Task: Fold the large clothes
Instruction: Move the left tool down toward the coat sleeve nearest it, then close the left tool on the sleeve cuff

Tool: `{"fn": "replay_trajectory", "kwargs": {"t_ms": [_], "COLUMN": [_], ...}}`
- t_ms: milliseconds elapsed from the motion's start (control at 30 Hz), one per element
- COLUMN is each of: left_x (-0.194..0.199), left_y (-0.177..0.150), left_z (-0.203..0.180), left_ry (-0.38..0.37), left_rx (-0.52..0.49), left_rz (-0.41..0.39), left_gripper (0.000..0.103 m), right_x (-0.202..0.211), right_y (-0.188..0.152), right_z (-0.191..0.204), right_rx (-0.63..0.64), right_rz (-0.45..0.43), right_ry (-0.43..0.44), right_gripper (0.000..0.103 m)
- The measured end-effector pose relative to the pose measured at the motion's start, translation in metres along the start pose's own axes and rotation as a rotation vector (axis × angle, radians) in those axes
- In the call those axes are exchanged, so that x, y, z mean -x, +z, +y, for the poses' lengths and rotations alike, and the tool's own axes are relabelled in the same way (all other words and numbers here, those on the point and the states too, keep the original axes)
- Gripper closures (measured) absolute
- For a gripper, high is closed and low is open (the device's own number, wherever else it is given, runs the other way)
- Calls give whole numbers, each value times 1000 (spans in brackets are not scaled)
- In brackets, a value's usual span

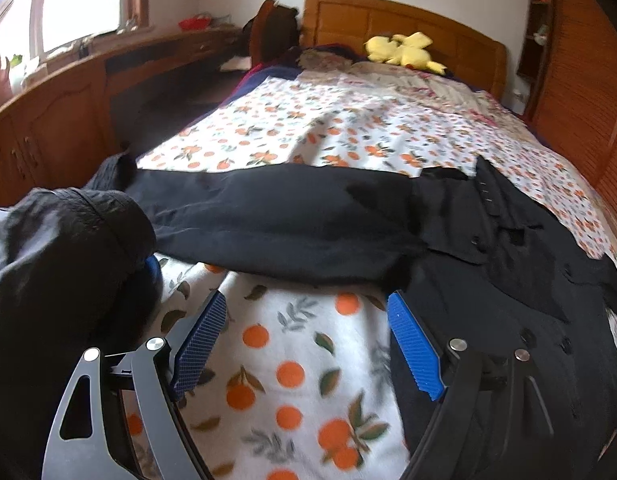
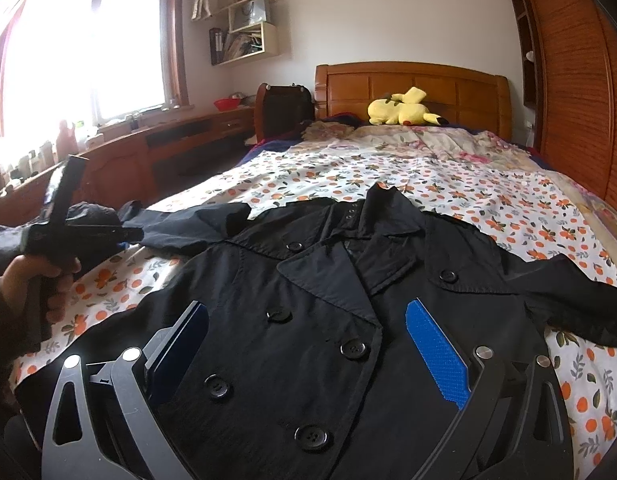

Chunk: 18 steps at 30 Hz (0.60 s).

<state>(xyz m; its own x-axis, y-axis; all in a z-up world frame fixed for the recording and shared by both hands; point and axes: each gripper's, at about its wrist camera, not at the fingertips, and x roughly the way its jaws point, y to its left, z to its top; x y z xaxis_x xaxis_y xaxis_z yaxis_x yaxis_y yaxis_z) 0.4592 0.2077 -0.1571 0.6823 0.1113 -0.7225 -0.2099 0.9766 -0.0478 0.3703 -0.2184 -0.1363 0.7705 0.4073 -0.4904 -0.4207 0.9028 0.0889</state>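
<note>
- Right wrist view shows the black coat [image 2: 308, 312] lying face up on the bed [image 2: 488, 196], collar toward the headboard, both sleeves spread outward; the biggest risk, as I judge it, is that so large a garment drags and bunches across the soft orange-print cover when one part is lifted, which would spoil the flat lay.
- The left sleeve [image 1: 276, 220] stretches across the bed in the left wrist view, with its cuff near the bed's edge; if it is caught by a single thin layer or too near the cuff, the fold could sag or twist.
- The buttoned front and lapels could gape if the fold is pulled unevenly.
- The left gripper [image 1: 308, 340] tilts down toward the bed, just short of the sleeve, its jaws released and wide with only the cover between them; a dark sleeve of the person crowds its left side.
- The right gripper [image 2: 308, 352] hangs low over the coat's chest, jaws spread and grasping nothing.
- A hand [image 2: 48, 284] holds the left gripper's handle beside the coat.
</note>
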Motion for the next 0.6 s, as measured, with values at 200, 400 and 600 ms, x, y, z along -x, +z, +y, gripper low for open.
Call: {"fn": "replay_trajectory", "kwargs": {"t_ms": [200,400,600], "left_x": [-39,-59,-78], "left_y": [9,16,21], "left_z": [17,36,45], "left_ry": [51,56,29], "left_rx": [25,92,165], "left_rz": [50,83,122], "left_gripper": [20,23,32], "right_x": [-6,-11,-13], "right_y": [-2,-4,-5], "right_z": [-1,-1,0], "right_rx": [-1,-4,-5], "right_rz": [13,26,27], "right_ry": [2,7,7], "right_gripper": [7,7,7]}}
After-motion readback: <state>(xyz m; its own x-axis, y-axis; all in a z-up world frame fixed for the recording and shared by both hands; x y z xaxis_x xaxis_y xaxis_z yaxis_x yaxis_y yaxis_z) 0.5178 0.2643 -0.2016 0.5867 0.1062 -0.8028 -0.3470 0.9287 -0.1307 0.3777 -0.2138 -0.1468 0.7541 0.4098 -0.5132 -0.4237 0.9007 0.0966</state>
